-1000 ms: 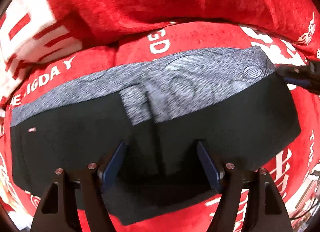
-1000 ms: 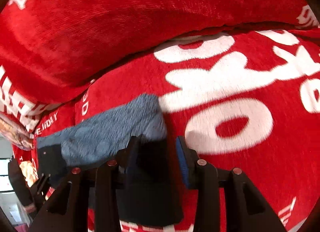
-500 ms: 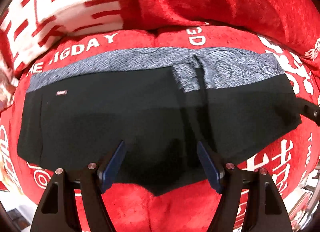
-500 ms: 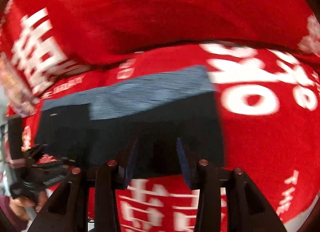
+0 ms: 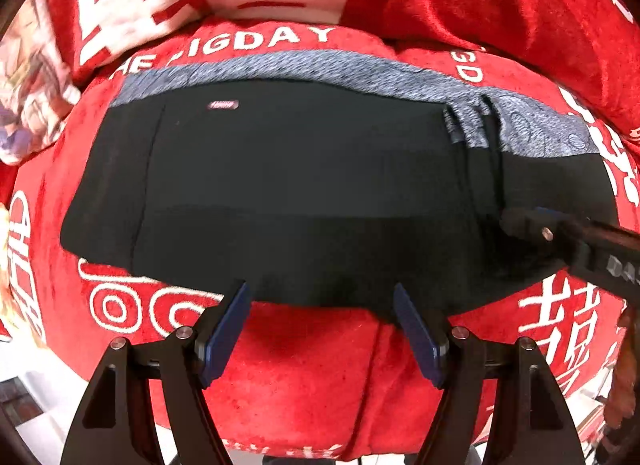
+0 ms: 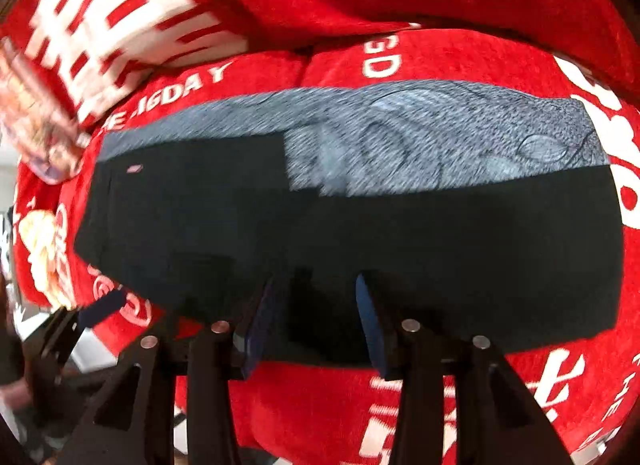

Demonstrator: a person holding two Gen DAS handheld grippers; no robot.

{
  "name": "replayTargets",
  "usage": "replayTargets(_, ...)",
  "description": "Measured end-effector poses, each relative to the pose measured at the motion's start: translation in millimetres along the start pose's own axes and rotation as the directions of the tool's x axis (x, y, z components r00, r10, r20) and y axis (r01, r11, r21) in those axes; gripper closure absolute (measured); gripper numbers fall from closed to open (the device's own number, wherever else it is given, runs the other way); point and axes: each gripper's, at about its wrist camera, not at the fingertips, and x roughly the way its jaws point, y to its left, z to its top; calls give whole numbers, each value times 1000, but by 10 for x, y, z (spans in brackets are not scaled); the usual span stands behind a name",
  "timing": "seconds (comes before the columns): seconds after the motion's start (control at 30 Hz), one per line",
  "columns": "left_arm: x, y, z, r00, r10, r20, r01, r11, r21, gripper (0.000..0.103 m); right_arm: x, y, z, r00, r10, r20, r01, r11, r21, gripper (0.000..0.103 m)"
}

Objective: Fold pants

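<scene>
A red plush blanket (image 5: 304, 369) with white lettering covers the couch seat and backrest in front of us, and on the seat lie the pants (image 5: 304, 193), black with a grey patterned waistband (image 5: 532, 133) along the far edge, spread wide from left to right. Over the last second both of our cameras have drawn back toward the near edge: where the cloth filled the lower view before, red blanket now shows beneath its near hem, so we judge that a fold has just been laid down and the garment left flat. That leaves us free to pick the next edge, likely one end to bring across. Our left gripper (image 5: 322, 305) stands wide apart, empty, its tips just at the near hem. Our right gripper (image 6: 316, 293) is parted less widely, with nothing clamped between its blue pads (image 6: 370, 321); it hovers over the dark cloth near the right end, though actual contact we cannot tell.
</scene>
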Motion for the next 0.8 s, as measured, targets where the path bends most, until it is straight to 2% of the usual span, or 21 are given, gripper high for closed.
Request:
replayTargets(0.33, -98, 256, -162, 1000, -10, -15, 9, 1000, -27, 28, -158, 228, -263, 999, -37, -27, 36, 999, -24, 53)
replayTargets(0.5, -169, 389, -261, 1000, -26, -18, 25, 998, -50, 28, -143, 407, -383, 996, -57, -61, 55, 998, -41, 46)
replayTargets(0.57, -179, 450, -301, 999, -29, -24, 27, 998, -65, 11, -156, 488, -426, 995, -74, -70, 69, 996, -60, 43)
replayTargets(0.8, -252, 705, -528, 998, -57, -21, 54, 992, -114, 11, -138, 796, -558, 988, -100, -120, 86, 990, -115, 30)
